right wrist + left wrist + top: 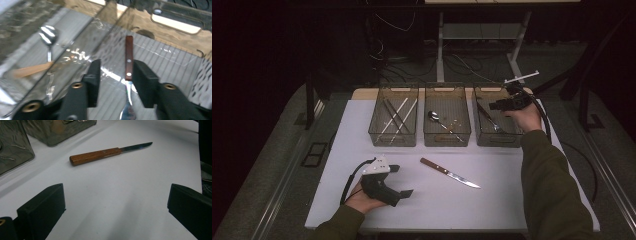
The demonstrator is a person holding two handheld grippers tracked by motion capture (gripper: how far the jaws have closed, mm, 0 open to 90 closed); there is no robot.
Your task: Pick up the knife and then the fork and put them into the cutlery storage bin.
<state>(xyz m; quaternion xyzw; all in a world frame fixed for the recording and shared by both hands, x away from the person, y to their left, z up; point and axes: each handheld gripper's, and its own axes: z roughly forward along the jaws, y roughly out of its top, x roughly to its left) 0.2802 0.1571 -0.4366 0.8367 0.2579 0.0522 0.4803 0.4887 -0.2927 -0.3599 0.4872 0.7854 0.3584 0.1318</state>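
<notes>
A knife point(447, 172) with a brown wooden handle lies on the white tabletop point(482, 205), blade toward the right. My left gripper point(402, 181) rests near the front left, open and empty, its jaws aimed at the knife point(100, 155), which lies a short way beyond the left gripper point(116, 195). My right gripper point(494, 106) hangs over the right-hand clear bin point(497, 141). In the right gripper view my right gripper point(115, 65) stands open around a wood-handled utensil point(129, 58) lying in that bin. The handle is close to the right-hand jaw, with a gap to the other.
Three clear bins stand in a row at the back. The left bin point(393, 134) holds chopsticks point(398, 116). The middle bin point(447, 137) holds a spoon point(433, 117), also seen through the bin wall as the spoon point(48, 37). Cables trail from both grippers.
</notes>
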